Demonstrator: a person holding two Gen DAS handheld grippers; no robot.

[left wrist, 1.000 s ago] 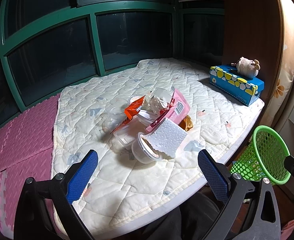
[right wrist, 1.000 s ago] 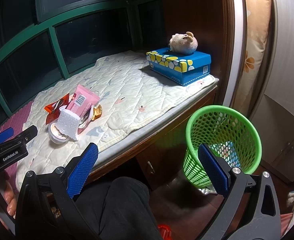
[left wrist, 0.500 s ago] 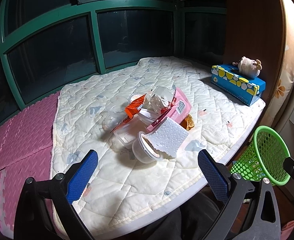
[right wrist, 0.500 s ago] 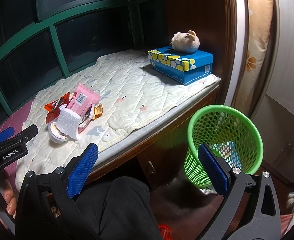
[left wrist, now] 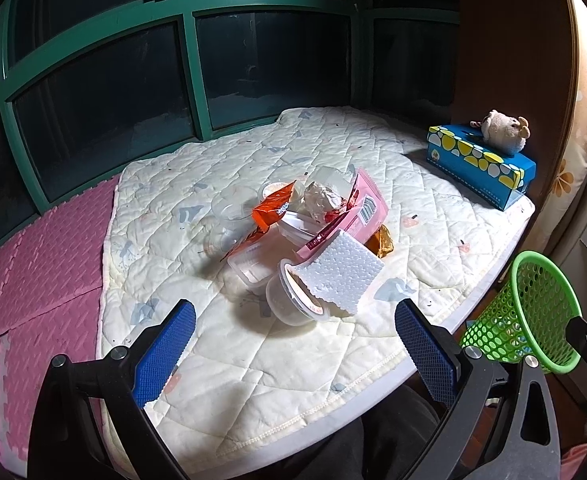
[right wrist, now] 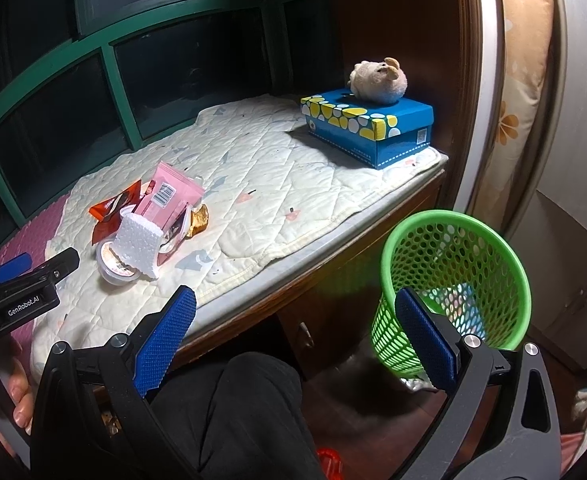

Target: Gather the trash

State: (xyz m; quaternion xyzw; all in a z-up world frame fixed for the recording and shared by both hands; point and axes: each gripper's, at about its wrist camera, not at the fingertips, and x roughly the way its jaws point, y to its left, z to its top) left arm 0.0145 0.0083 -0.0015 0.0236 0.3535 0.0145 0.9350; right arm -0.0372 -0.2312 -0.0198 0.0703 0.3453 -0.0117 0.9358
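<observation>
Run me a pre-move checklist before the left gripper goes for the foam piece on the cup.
1. Left gripper open and empty: ok, jaws spread wide, nothing between them.
2. Right gripper open and empty: ok.
3. White foam piece reachable: ok, it lies on top at the near edge of the pile, leaning on the plastic cup.
4. Path to it: ok, only bare quilt lies between gripper and foam.
5. Green basket upright, mouth open: ok, it stands on the floor beside the ledge.
6. Room left in the basket: ok, only a little lies at the bottom.
</observation>
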